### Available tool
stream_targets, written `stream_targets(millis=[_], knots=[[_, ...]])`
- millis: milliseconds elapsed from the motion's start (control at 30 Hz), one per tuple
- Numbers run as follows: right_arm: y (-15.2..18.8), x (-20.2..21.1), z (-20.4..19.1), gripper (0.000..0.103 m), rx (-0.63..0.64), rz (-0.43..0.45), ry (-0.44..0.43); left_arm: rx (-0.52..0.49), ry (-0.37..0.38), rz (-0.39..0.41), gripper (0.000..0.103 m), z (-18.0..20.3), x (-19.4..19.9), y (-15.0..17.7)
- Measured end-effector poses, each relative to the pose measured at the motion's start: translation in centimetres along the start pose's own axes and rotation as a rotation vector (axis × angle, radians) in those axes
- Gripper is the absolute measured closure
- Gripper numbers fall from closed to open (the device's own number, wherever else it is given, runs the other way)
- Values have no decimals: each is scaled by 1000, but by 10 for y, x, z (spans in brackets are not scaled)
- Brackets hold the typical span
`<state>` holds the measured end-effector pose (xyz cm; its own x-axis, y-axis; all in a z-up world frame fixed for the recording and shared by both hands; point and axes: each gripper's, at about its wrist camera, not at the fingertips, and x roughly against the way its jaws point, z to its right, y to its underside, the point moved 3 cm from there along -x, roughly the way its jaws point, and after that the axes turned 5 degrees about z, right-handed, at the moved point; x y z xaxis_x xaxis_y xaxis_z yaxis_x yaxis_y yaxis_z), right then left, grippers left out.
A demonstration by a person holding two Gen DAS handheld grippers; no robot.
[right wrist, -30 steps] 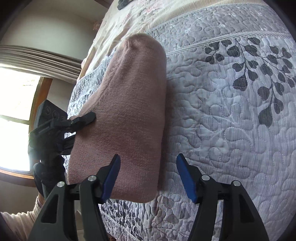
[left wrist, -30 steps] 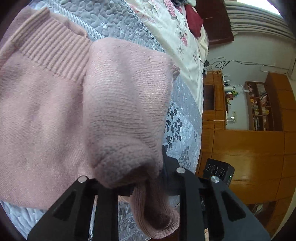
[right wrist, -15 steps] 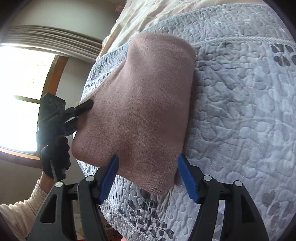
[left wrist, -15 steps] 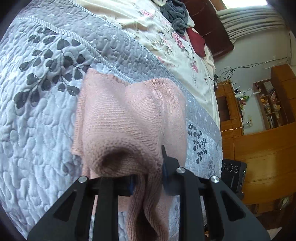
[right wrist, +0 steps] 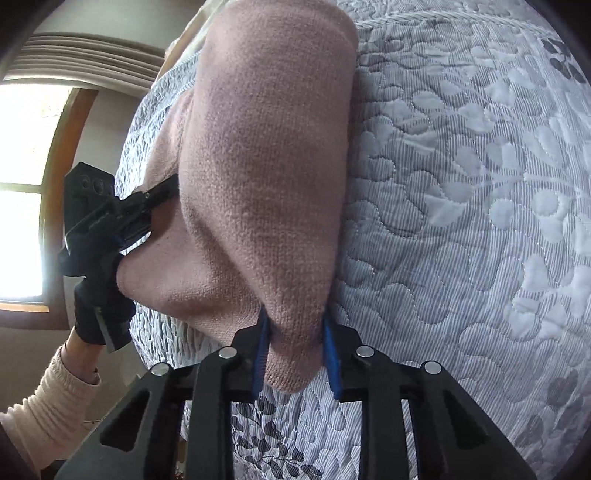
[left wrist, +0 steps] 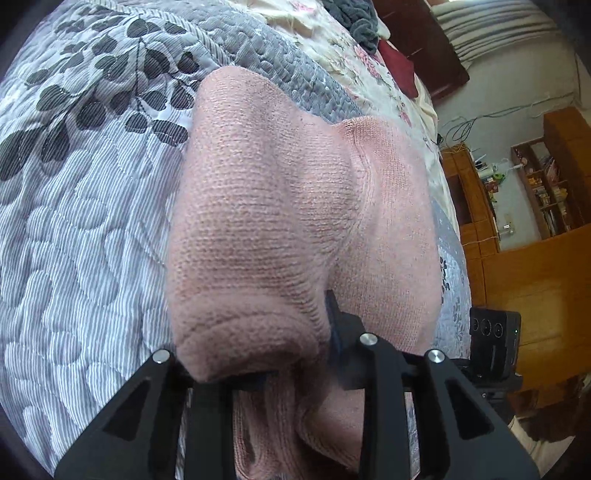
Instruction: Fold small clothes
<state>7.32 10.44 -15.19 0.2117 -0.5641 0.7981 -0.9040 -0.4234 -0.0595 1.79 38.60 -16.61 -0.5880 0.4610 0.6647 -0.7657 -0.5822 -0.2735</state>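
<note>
A folded pink knit sweater (left wrist: 280, 221) is lifted over the grey quilted bedspread (left wrist: 74, 229). My left gripper (left wrist: 280, 369) is shut on one near corner of it, and the knit bulges over the fingers and hides the tips. In the right wrist view the same pink sweater (right wrist: 266, 166) hangs from my right gripper (right wrist: 295, 354), whose blue pads (right wrist: 260, 354) are shut on its other near corner. The left gripper (right wrist: 140, 206) shows there at the sweater's left edge, held by a gloved hand (right wrist: 99, 314) with a cream sleeve.
The bedspread (right wrist: 461, 221) with leaf print spreads to the right. Beyond it lie a floral sheet (left wrist: 369, 55), a dark grey garment (left wrist: 358, 18) and a red cloth (left wrist: 399, 62). Wooden cabinets (left wrist: 517, 258) stand right of the bed; a window (right wrist: 22, 184) is at left.
My right gripper, open around the sweater's corner before, has shut on it. Both grippers now hold the folded sweater up off the bedspread, and it bulges closer to both cameras.
</note>
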Motion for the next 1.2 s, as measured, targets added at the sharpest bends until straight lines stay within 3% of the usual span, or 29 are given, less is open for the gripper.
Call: stream_targets(millis=[67, 133, 200, 333, 500, 567, 633, 700, 733, 800, 833, 900, 1067, 1200], knots=[[2, 2, -2, 75, 30, -13, 7, 12, -2, -20, 74, 1, 5, 0], [-2, 10, -5, 66, 39, -8, 1, 36, -2, -33, 71, 2, 19, -1], [-13, 22, -10, 51, 41, 18, -26, 34, 4, -25, 57, 5, 40, -3], [-40, 51, -14, 41, 70, 95, -2, -25, -54, 29, 44, 11, 65, -24], [-83, 46, -19, 29, 39, 112, 18, 41, -130, 69, 40, -4, 46, -68], [-99, 37, -15, 28, 13, 101, 18, 78, -149, 42, 40, -11, 31, -79], [-107, 22, -20, 29, 13, 92, 50, 102, -154, 15, 45, -13, 15, -86], [-110, 14, -26, 32, 30, 97, 68, 90, -134, -6, 70, -6, 3, -88], [-110, 13, -27, 35, 33, 103, 63, 68, -139, 3, 71, -1, 1, -89], [-106, 17, -26, 37, 38, 119, 73, 14, -142, 48, 87, 10, 5, -93], [-104, 19, -23, 38, 35, 125, 71, -8, -130, 87, 90, 15, 11, -96], [-101, 18, -18, 39, 19, 134, 66, -36, -130, 151, 92, 17, 22, -101], [-98, 13, -12, 38, -18, 133, 52, -15, -208, 55, 91, -10, -1, -97], [-97, 20, -17, 38, -6, 144, 61, 42, -188, 93, 81, -11, 18, -92]])
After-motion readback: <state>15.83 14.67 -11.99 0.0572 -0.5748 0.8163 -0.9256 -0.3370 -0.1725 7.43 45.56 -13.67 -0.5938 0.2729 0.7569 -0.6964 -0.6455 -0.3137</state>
